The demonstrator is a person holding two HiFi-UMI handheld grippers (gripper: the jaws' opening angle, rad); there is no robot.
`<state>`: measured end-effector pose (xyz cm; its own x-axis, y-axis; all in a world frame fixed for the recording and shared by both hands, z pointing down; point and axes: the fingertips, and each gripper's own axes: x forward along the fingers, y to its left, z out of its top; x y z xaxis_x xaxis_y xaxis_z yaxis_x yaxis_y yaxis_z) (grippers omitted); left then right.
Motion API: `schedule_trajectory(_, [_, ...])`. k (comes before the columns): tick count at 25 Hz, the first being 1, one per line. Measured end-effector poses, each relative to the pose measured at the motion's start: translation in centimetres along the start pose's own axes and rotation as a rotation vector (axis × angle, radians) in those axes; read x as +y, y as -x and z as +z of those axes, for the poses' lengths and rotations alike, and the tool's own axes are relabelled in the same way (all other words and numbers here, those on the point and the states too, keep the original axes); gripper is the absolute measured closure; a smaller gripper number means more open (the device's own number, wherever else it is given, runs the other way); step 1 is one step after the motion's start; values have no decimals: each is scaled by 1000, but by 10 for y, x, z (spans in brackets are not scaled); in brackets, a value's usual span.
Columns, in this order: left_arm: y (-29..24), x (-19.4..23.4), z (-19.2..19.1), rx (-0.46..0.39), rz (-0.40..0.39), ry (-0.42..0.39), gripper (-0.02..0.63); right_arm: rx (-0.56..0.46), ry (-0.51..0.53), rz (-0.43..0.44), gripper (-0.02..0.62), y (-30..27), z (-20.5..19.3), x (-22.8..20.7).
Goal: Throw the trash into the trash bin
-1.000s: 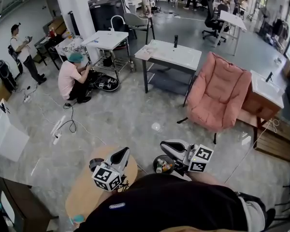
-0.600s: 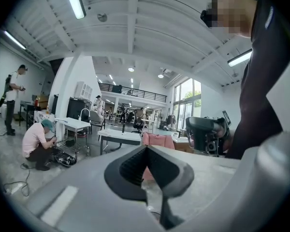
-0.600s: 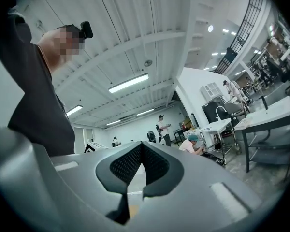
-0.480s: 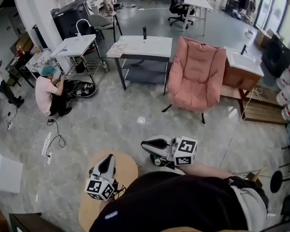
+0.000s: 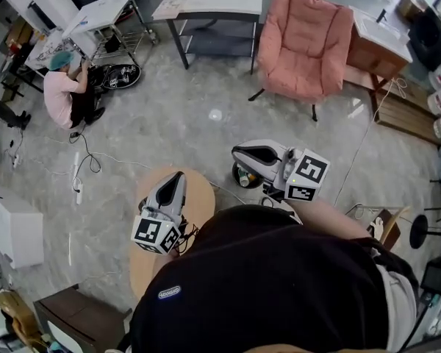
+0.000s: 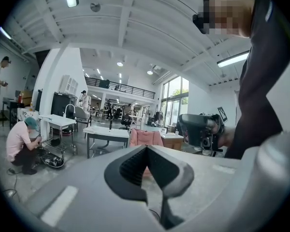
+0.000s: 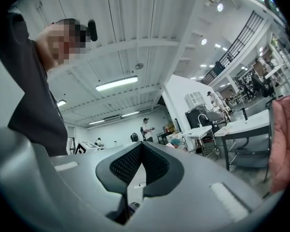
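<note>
Change: The head view tips down more than it did a second ago. The black shirt (image 5: 272,285) fills more of the bottom. The chair and the far worktops have slid up to the top edge, and both claws sit higher in the picture.
Left claw (image 5: 178,176): Smooth grey plastic with a pointed nose. Its two dark, bumpy pads are pressed together with nothing in them. It hangs over the round worktop, as it did before.
Left cube (image 5: 156,234): A white box with black square marks, at the back of the left claw.
Round worktop (image 5: 200,195): Pale wood, smooth, shaped like an egg.
Right claw (image 5: 237,151): The same grey plastic. Its pads are pressed together too, and it holds nothing. It is above the bin, as before.
Right cube (image 5: 306,176): White with black squares.
Trash bin (image 5: 237,183): Small, round and black. It stands on the floor under the right claw, just beside the round worktop.
Trash (image 5: 243,173): Small green and yellow bits lying inside the bin.
Floor (image 5: 169,131): Grey, shiny and cloudy like stone.
Pink chair (image 5: 305,39): Soft and puffy, on thin dark legs.
Grey worktop (image 5: 213,2): A flat, pale top on a dark frame, beside the chair.
Person (image 5: 59,94): Crouches far off at the left in a pink top.
</note>
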<state>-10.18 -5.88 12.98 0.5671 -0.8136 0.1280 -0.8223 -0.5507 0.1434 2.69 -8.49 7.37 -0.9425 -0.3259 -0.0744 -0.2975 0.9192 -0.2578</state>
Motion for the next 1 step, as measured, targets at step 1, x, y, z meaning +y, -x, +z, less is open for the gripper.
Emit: schedule_trajectory(1, [-2,3,0,6,-5,1,606,0,-1,-9,566,-3,1,-3])
